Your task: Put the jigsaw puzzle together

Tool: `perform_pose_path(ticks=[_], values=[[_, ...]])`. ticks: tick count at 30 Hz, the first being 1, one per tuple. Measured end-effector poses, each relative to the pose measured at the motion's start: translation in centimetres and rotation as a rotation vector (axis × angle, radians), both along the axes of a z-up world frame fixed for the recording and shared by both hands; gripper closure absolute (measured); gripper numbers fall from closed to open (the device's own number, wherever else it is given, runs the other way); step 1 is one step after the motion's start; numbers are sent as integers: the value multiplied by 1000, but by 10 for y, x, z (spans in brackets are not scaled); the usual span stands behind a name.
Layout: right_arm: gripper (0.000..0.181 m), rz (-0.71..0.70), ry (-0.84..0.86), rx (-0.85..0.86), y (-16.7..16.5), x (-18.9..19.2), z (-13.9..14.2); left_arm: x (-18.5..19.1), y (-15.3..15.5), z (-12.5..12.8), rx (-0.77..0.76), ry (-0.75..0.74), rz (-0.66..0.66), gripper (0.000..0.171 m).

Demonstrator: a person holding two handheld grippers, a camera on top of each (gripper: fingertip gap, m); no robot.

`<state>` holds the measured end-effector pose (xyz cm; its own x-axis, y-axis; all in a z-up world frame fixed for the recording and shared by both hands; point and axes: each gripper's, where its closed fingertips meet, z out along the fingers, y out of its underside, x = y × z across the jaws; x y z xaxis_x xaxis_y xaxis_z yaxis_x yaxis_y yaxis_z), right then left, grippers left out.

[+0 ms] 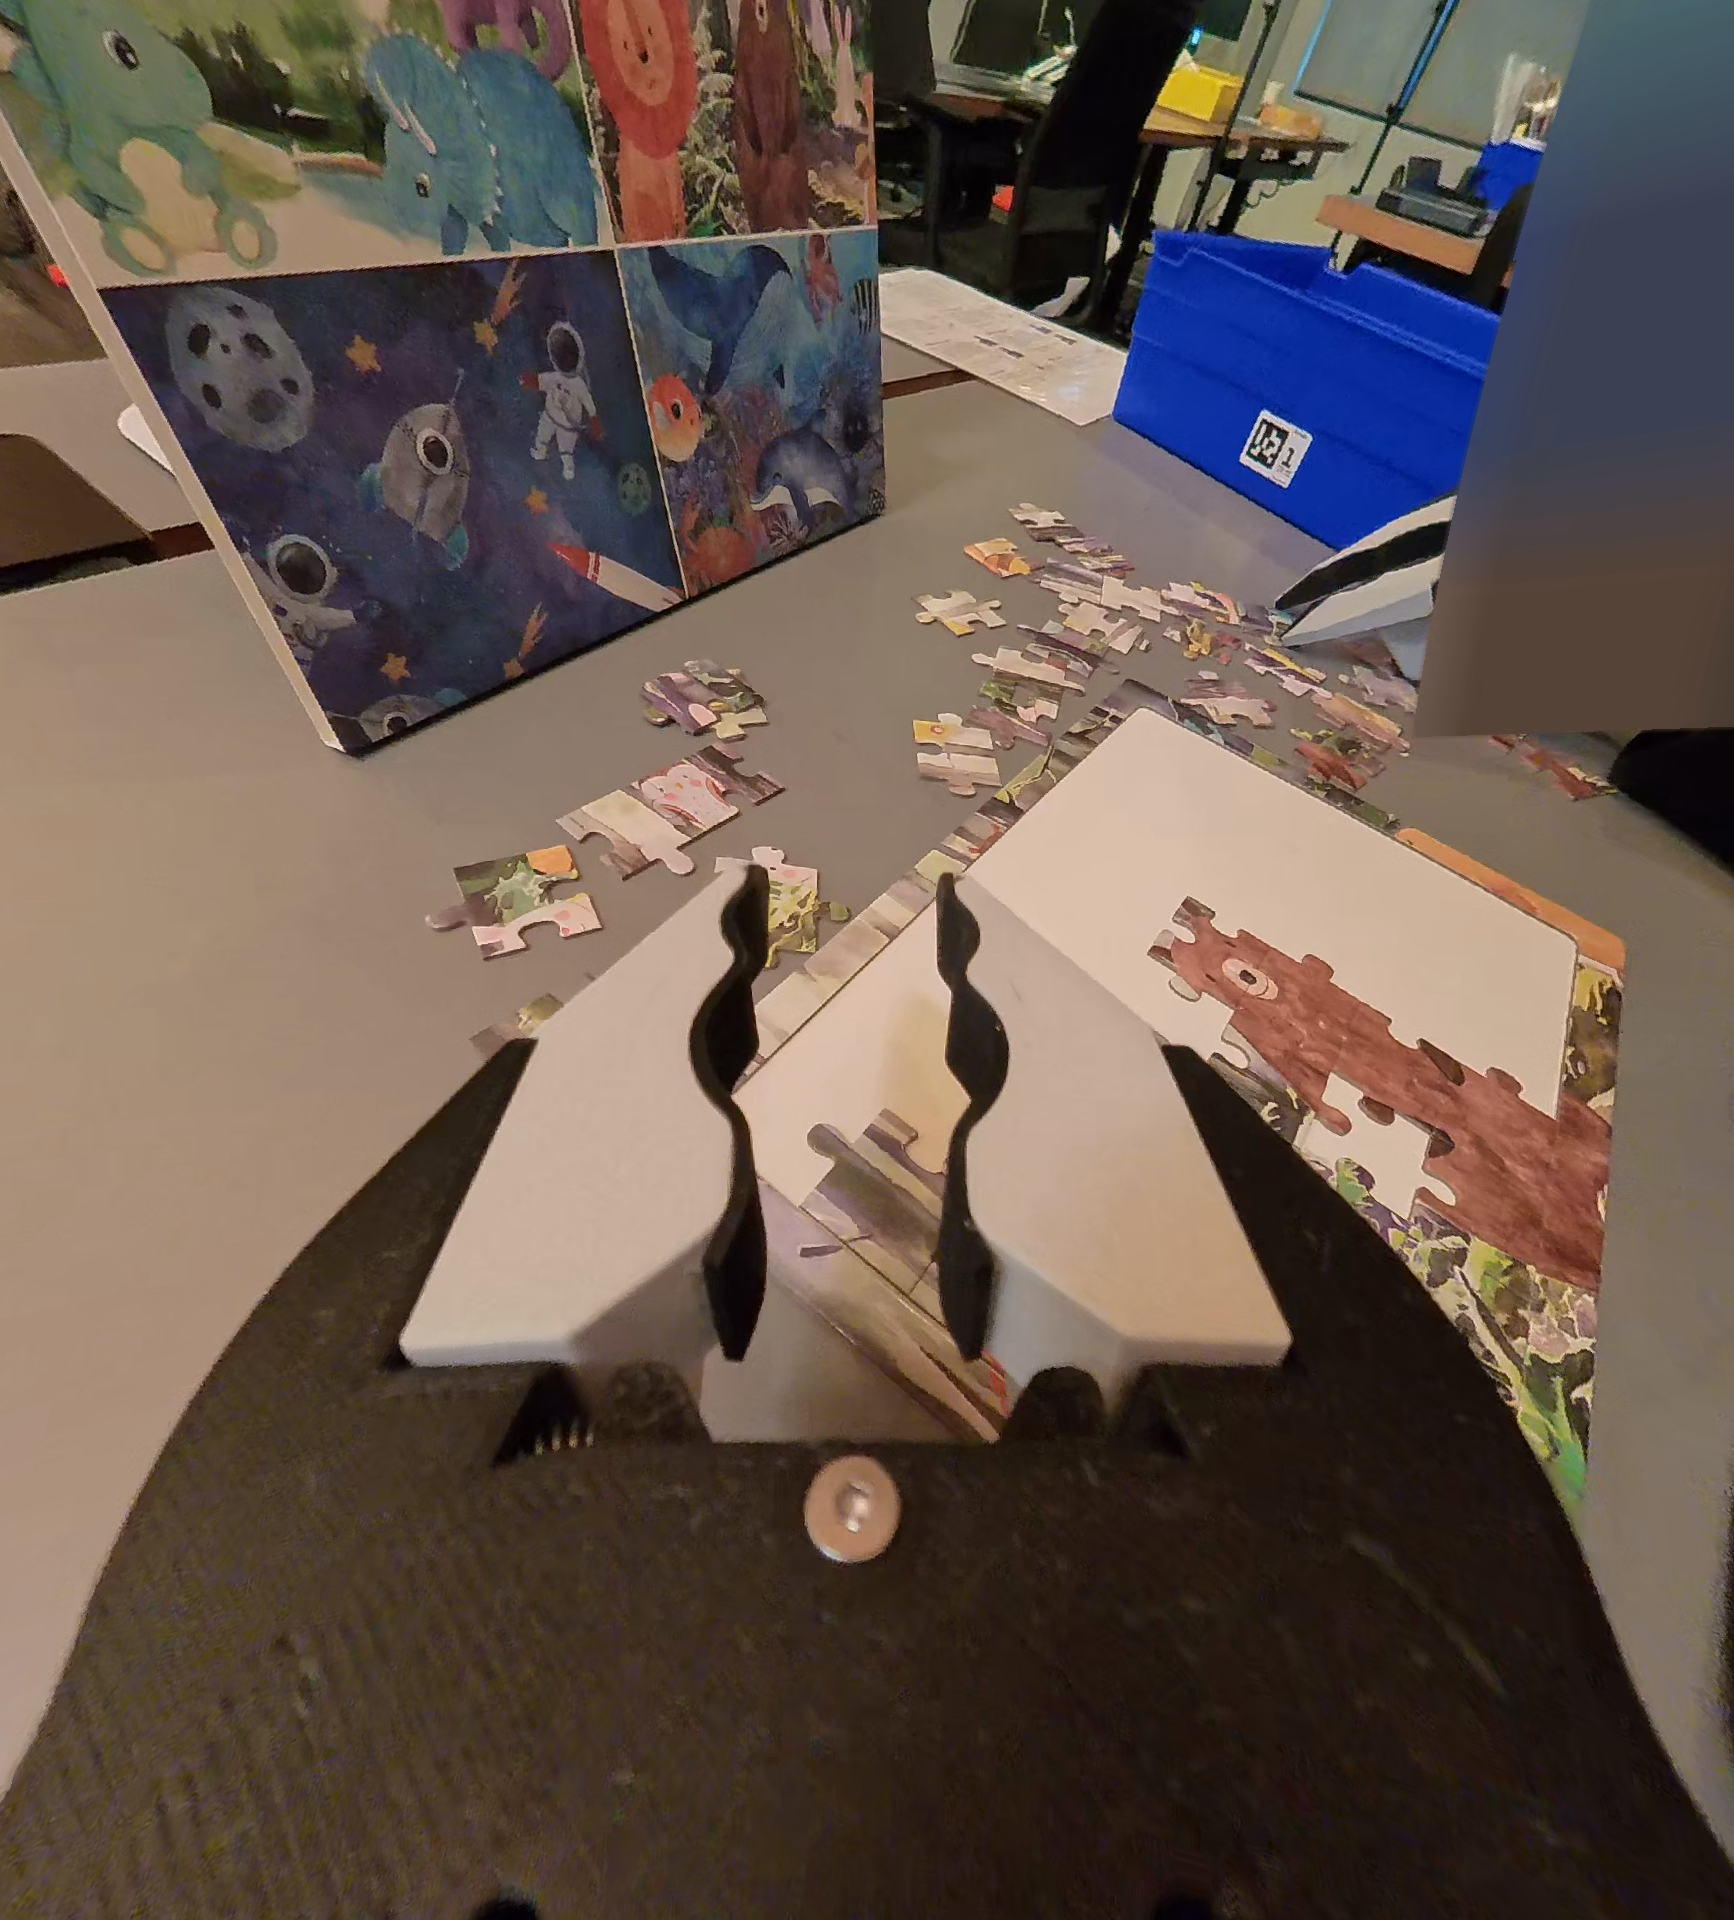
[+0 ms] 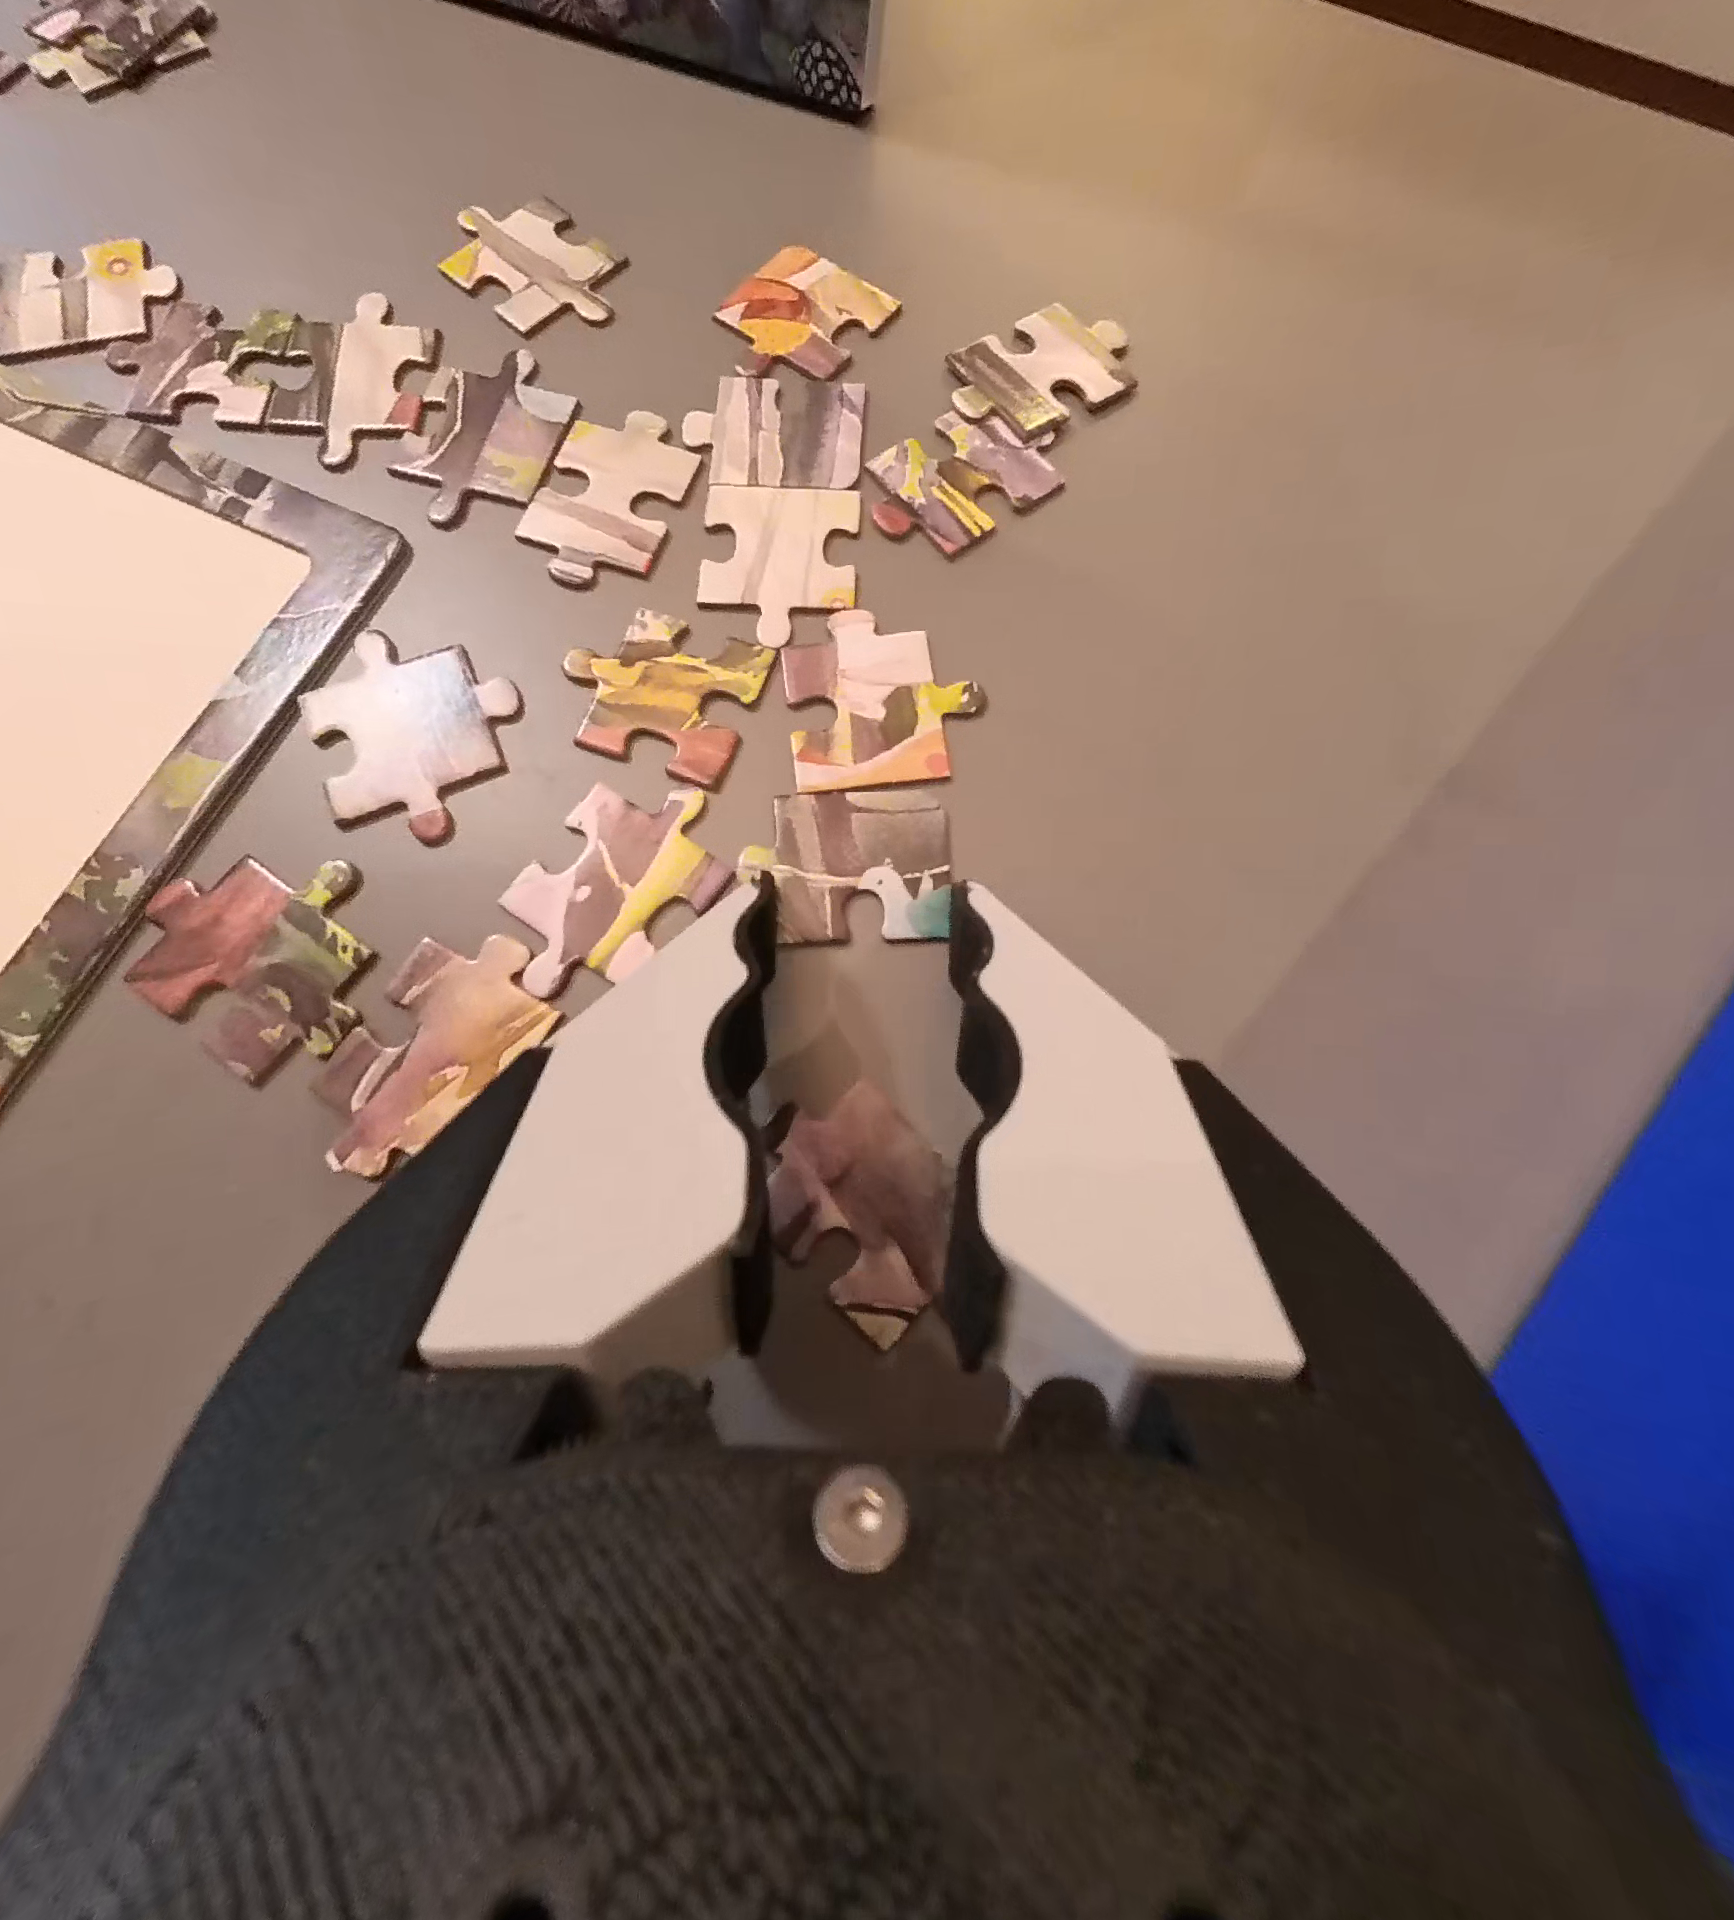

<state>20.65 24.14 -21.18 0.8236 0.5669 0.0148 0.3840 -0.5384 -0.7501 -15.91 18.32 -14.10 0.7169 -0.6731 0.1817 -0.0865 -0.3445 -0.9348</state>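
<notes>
Right gripper (image 2: 863, 894) hovers low over the loose pieces (image 2: 634, 499) scattered on the table (image 2: 1258, 520), just off the puzzle tray (image 2: 343, 582) corner. Fingers parted a moderate gap, holding nothing. Directly ahead of the tips lies a grey piece with a teal patch (image 2: 858, 868), long axis crosswise to the fingers; likely the next pick.

Left gripper (image 1: 852, 894), likewise parted and empty, is angled down over the tray's near edge, beside the assembled brown bear (image 1: 1414, 1081).
</notes>
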Motion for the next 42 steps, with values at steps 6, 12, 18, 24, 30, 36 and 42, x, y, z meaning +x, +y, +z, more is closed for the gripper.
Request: perform_pose_path(ticks=[6, 12, 18, 24, 30, 36, 42], values=[[150, -19, -21, 25, 1, 2, 2, 2, -1, 2, 8, 1, -6, 141], [150, -49, 69, 108, 2, -1, 25, 7, -6, 8, 25, 1, -22, 140], [174, 31, 290, 131, -21, -67, 58, 16, -13, 11, 48, 29, -52, 139], [163, 118, 205, -12, -43, -136, 29, 20, -16, 14, 72, 43, -59, 140], [146, 1, 101, 172, -18, -83, 56, 19, -17, 16, 69, 23, -60, 140], [123, 156, 104, -6, -10, -104, 22, 21, -17, 12, 57, 39, -65, 140], [133, 239, 0, -40, -7, -118, 1, 22, -17, 10, 50, 41, -69, 140]])
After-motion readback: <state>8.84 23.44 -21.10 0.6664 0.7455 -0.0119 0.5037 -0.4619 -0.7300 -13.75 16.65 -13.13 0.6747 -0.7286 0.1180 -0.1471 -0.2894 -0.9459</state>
